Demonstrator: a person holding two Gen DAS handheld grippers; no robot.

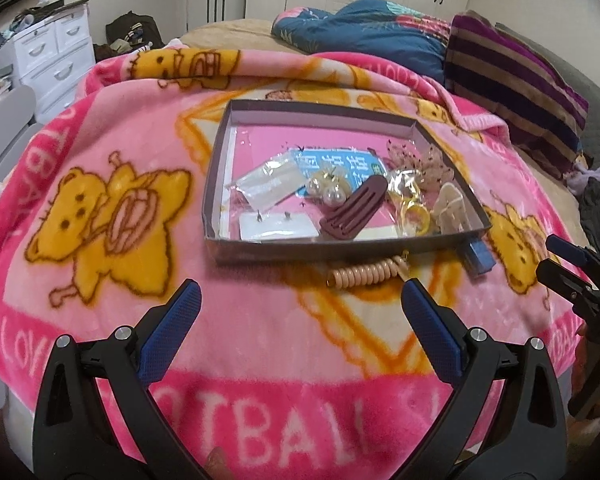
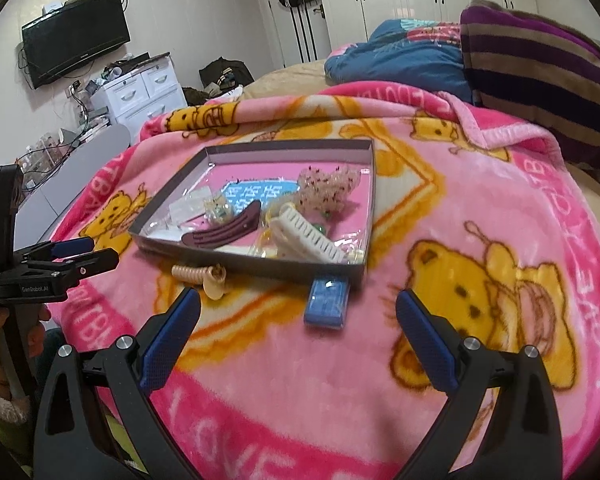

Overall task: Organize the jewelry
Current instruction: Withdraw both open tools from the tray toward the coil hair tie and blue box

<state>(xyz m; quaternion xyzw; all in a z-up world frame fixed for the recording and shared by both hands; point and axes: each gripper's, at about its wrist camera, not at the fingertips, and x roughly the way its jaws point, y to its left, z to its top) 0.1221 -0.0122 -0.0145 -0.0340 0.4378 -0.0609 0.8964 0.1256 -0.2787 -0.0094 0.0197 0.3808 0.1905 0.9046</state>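
Observation:
A shallow grey box point(image 1: 220, 152) point(image 2: 370, 200) lies on a pink bear blanket and holds jewelry: a maroon hair clip point(image 1: 354, 210) point(image 2: 224, 230), pearl earrings point(image 1: 332, 194), a white comb clip point(image 2: 308, 238), small packets and a lacy piece point(image 2: 326, 188). A beige coil hair tie point(image 1: 364, 274) point(image 2: 196, 274) and a small blue box point(image 1: 478, 258) point(image 2: 327, 302) lie outside, by the box's near wall. My left gripper point(image 1: 300, 304) is open and empty, just short of the coil. My right gripper point(image 2: 298, 312) is open and empty above the blue box.
The pink blanket point(image 1: 260, 360) covers a bed. Folded blue point(image 1: 372, 36) and striped bedding point(image 1: 512, 80) lie behind the box. White drawers point(image 1: 52, 56) stand at the far left. The other gripper shows at each view's edge, the right one point(image 1: 572, 276) and the left one point(image 2: 68, 256).

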